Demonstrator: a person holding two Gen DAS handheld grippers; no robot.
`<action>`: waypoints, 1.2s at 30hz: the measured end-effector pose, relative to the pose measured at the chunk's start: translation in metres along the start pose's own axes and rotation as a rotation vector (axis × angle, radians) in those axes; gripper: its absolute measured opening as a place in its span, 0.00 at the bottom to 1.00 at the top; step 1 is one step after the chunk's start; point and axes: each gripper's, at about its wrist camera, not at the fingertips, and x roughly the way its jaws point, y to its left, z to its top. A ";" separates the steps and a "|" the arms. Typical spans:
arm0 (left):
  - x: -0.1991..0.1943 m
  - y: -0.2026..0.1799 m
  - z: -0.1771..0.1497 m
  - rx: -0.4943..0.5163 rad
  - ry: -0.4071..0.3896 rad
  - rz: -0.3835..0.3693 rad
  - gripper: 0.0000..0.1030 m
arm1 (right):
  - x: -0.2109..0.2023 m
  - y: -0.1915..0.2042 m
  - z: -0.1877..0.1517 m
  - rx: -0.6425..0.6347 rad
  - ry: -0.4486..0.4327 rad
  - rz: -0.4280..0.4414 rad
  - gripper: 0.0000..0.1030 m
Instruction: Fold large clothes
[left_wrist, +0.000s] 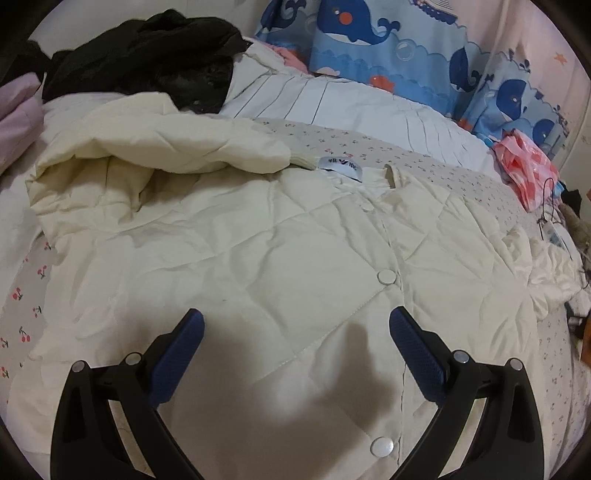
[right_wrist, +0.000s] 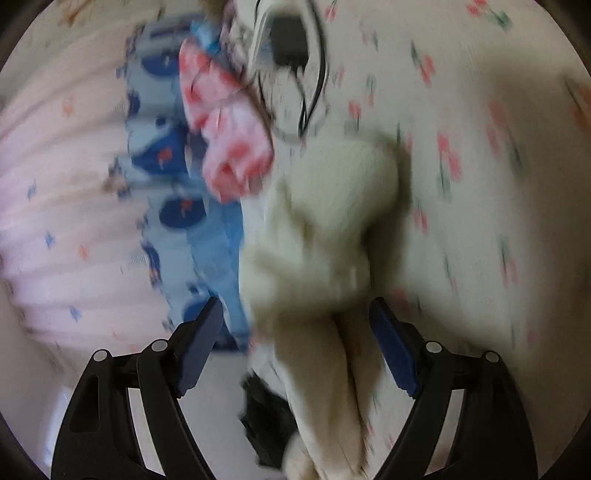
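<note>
A cream quilted jacket (left_wrist: 258, 240) lies front up on the bed, snaps (left_wrist: 386, 277) down its middle and a white label (left_wrist: 338, 164) at the collar. One sleeve (left_wrist: 166, 144) is folded across its upper left. My left gripper (left_wrist: 295, 317) hovers open over the jacket's lower front with nothing between its fingers. The right wrist view is blurred and rolled sideways. There a cream sleeve (right_wrist: 325, 221) runs lengthwise between the wide-apart fingers of my right gripper (right_wrist: 295, 304). The blue pads (right_wrist: 391, 343) do not press on it.
A black garment (left_wrist: 147, 55) is heaped at the back left, beside a lilac cloth (left_wrist: 18, 107). A whale-print curtain (left_wrist: 406, 48) hangs behind the bed. A pink plastic bag (left_wrist: 528, 166) and a charger with cable (right_wrist: 291, 40) lie on the cherry-print sheet (right_wrist: 480, 184).
</note>
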 end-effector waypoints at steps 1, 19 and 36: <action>-0.001 0.001 0.000 -0.003 -0.005 0.001 0.93 | 0.002 0.004 0.005 -0.010 -0.015 -0.002 0.76; 0.000 0.002 0.001 -0.016 0.005 -0.008 0.93 | -0.009 0.005 0.027 -0.144 -0.061 -0.050 0.45; -0.034 0.026 0.011 -0.023 -0.064 0.064 0.93 | 0.017 0.219 -0.163 -0.813 0.021 0.118 0.23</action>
